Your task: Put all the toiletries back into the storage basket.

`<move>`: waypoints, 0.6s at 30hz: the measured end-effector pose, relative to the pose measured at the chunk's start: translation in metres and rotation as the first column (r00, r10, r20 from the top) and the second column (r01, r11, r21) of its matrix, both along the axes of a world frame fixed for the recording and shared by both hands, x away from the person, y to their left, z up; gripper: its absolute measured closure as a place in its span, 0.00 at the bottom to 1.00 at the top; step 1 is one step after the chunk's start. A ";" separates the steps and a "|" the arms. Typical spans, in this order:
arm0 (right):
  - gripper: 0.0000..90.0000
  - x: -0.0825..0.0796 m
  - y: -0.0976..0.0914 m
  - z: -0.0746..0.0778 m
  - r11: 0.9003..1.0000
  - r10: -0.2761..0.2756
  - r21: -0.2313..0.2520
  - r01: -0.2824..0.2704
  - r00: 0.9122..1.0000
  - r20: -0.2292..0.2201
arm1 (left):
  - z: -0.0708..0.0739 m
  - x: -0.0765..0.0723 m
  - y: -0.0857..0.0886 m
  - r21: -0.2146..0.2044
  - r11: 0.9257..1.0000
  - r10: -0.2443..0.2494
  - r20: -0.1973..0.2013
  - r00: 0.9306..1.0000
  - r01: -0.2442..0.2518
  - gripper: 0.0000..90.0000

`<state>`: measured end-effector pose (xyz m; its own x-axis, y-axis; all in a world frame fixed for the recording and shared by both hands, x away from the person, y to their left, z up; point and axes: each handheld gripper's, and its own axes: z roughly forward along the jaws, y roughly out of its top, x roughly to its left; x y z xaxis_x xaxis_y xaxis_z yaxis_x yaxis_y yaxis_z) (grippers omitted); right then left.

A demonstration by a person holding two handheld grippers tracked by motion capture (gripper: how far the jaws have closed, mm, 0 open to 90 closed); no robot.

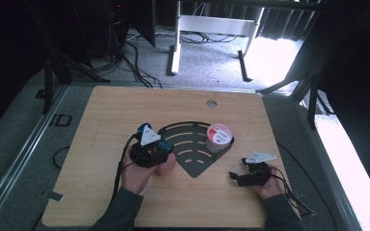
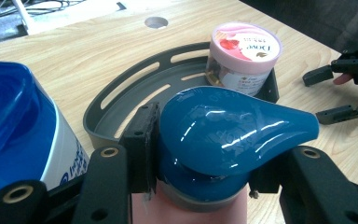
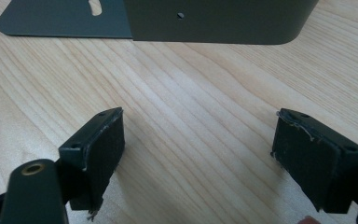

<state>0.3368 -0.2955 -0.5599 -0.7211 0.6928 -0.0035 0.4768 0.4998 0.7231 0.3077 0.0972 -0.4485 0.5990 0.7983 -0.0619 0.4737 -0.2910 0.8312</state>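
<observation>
My left gripper (image 1: 160,155) (image 2: 205,158) is shut on the glossy blue teardrop cap (image 2: 228,126) of a pink bottle (image 1: 166,167) that stands upright at the left edge of a dark grey fan-shaped tray (image 1: 197,166) (image 2: 121,88). A pink-lidded jar (image 1: 218,137) (image 2: 244,51) sits in the tray's right corner. My right gripper (image 1: 237,168) (image 3: 198,154) rests low over the bare wood to the right of the tray, open, with nothing between its pads. The left gripper view also shows the right gripper (image 2: 326,93), beyond the jar. The tray's wall (image 3: 214,21) lies just ahead of the right jaws.
A white container with a blue lid (image 2: 18,126) stands close beside the left jaws. The wooden table (image 1: 125,110) has a round cable hole (image 1: 211,103) (image 2: 156,21) near its far edge. Beyond the table are a carpeted floor, cables and a desk frame (image 1: 212,24).
</observation>
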 end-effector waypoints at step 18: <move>0.18 0.000 0.000 0.000 1.000 -0.001 0.000 0.001 1.000 -0.001 | 0.014 0.002 -0.008 -0.013 1.000 -0.020 0.010 1.000 0.020 0.59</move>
<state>0.3367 -0.2955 -0.5599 -0.7206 0.6934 -0.0027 0.4780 0.4996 0.7224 0.3099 0.0894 -0.4348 0.6154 0.7854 -0.0664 0.4595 -0.2890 0.8398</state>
